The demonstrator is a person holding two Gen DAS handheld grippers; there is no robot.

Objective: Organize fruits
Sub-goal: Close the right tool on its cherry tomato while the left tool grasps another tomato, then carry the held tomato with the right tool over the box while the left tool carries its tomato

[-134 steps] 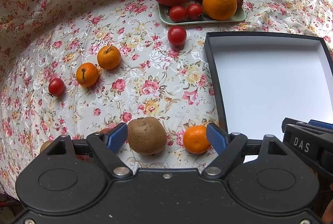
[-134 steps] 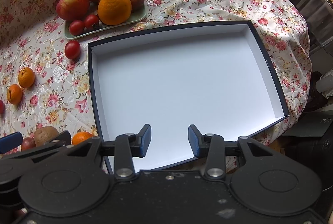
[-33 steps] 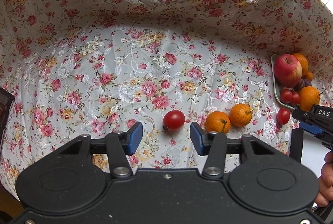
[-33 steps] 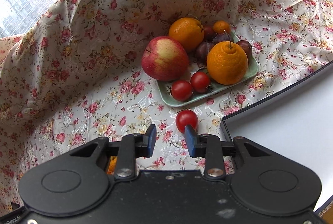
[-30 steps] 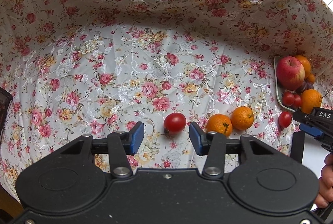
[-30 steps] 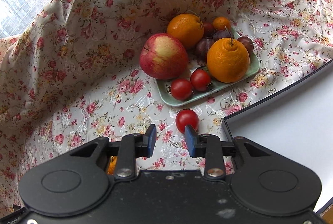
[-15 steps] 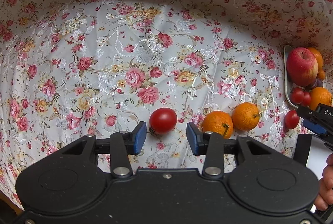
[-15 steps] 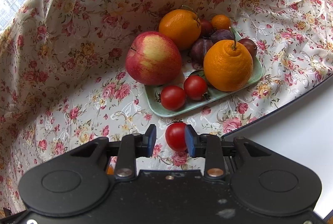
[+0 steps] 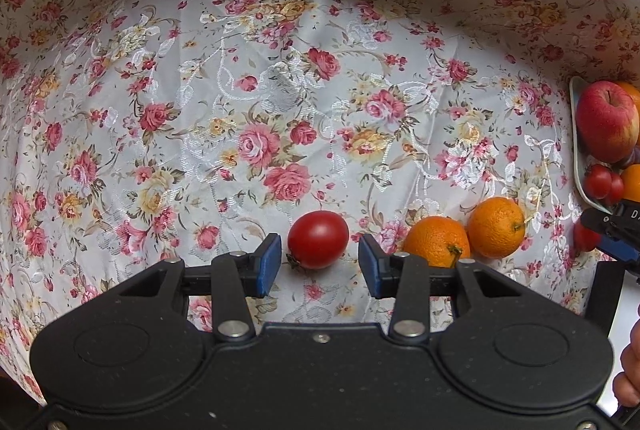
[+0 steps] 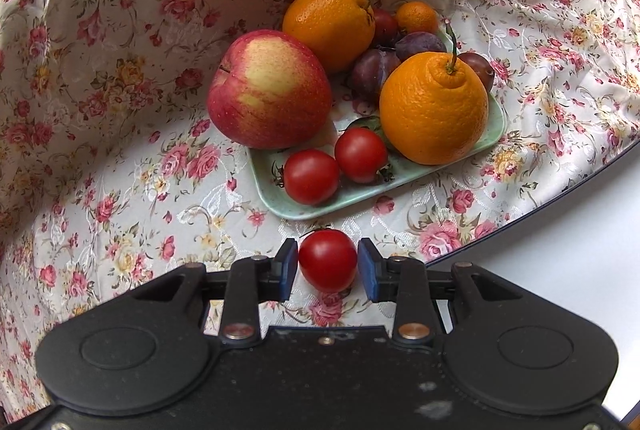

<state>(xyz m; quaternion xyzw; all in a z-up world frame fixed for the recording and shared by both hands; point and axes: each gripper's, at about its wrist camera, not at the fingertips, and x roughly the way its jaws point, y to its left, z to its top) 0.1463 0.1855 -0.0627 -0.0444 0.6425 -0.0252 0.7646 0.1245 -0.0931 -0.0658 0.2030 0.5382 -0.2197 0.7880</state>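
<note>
A: So, where does the left gripper (image 9: 319, 264) stand?

B: Pointing steeply down at the floral cloth (image 9: 280, 90). Its blue pads sit apart, narrow, with a red tomato (image 9: 318, 239) in the gap. Daylight shows on both sides of the fruit, so nothing is clamped.

A: Anything near it?

B: Two small oranges, touching each other, out toward three o'clock from that tomato: the nearer orange (image 9: 436, 241) and the farther orange (image 9: 496, 227).

A: And the right gripper (image 10: 328, 269)?

B: Its jaws are opening. A second tomato (image 10: 327, 260) lies on the cloth between the pads, very close to both, but I cannot see either one pressing it.

A: What lies beyond?

B: At twelve o'clock from that tomato, just past it, a pale green tray (image 10: 320, 208) carries two more tomatoes, an apple (image 10: 270, 90), a round orange (image 10: 329, 26), a knobbed orange (image 10: 434, 110), some plums and a tiny mandarin. Toward three o'clock is the dark-edged white box (image 10: 540, 270).
</note>
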